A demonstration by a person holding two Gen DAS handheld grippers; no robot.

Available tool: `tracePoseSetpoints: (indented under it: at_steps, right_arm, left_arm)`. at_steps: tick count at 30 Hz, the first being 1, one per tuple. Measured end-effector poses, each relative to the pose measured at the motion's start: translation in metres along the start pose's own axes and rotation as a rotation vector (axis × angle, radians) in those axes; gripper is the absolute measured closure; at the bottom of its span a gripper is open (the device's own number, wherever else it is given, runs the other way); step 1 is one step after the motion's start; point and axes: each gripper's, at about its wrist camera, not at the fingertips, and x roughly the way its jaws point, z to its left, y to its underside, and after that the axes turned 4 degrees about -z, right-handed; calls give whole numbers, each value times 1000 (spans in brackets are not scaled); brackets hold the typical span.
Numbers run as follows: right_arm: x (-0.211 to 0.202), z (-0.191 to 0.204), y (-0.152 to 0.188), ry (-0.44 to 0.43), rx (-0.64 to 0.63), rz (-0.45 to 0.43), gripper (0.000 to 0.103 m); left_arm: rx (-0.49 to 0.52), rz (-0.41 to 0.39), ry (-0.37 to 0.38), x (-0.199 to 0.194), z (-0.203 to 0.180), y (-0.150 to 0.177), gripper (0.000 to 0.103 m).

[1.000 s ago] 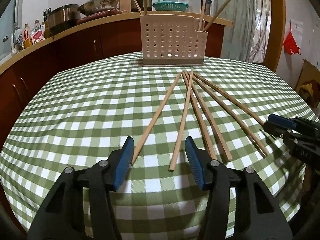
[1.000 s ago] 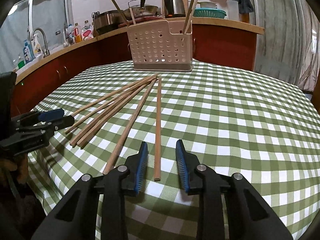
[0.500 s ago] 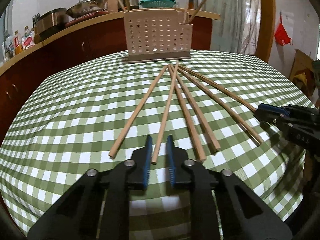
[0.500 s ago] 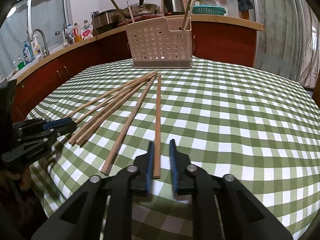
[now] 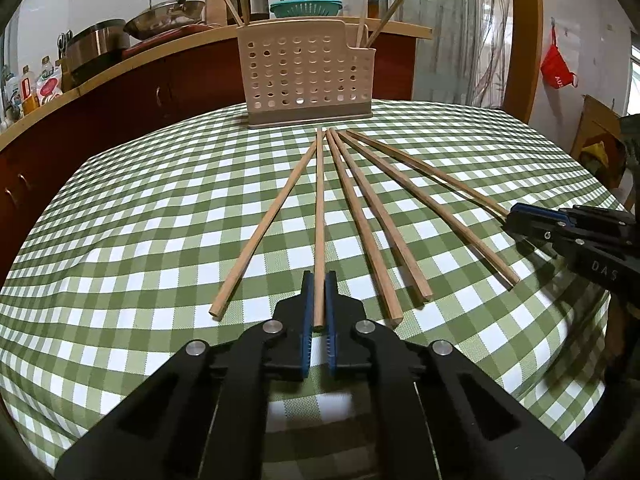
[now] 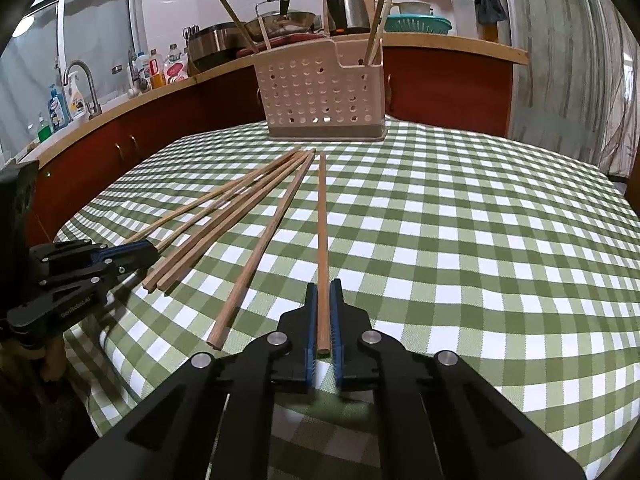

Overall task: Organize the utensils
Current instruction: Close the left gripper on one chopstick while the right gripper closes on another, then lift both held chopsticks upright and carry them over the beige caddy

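Left wrist view: the left gripper (image 5: 319, 300) sits low over the green-checked tablecloth (image 5: 120, 240), blue pads (image 5: 307, 304) clamped on the near end of a wooden chopstick (image 5: 319, 216) that runs straight ahead toward the perforated beige utensil holder (image 5: 306, 76). Five more chopsticks (image 5: 376, 216) fan out alongside it, one left, four right.

Right wrist view: the right gripper (image 6: 324, 312), equally low, pinches its own chopstick (image 6: 323, 240). Only here do the sink faucet (image 6: 82, 84) and kettle (image 6: 346, 8) show far ahead.
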Motion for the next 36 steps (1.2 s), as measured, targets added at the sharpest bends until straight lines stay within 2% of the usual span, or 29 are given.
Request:
tracePoseSetpoints:
  at_steps: [11, 28, 33, 36]
  right_arm:
    - [-26, 0, -15, 31, -12, -96, 96]
    - [-82, -4, -64, 75, 0, -256, 96]
    - [-95, -6, -82, 89, 2, -294, 96]
    - [-96, -10, -91, 81, 17, -295, 96]
  left_arm:
    - [-6, -86, -18, -24, 6, -17, 97]
    - [-27, -317, -49, -93, 21, -73, 97]
    - [-49, -343, -63, -104, 34, -91, 97]
    - [-61, -330, -61, -104, 44, -100, 97]
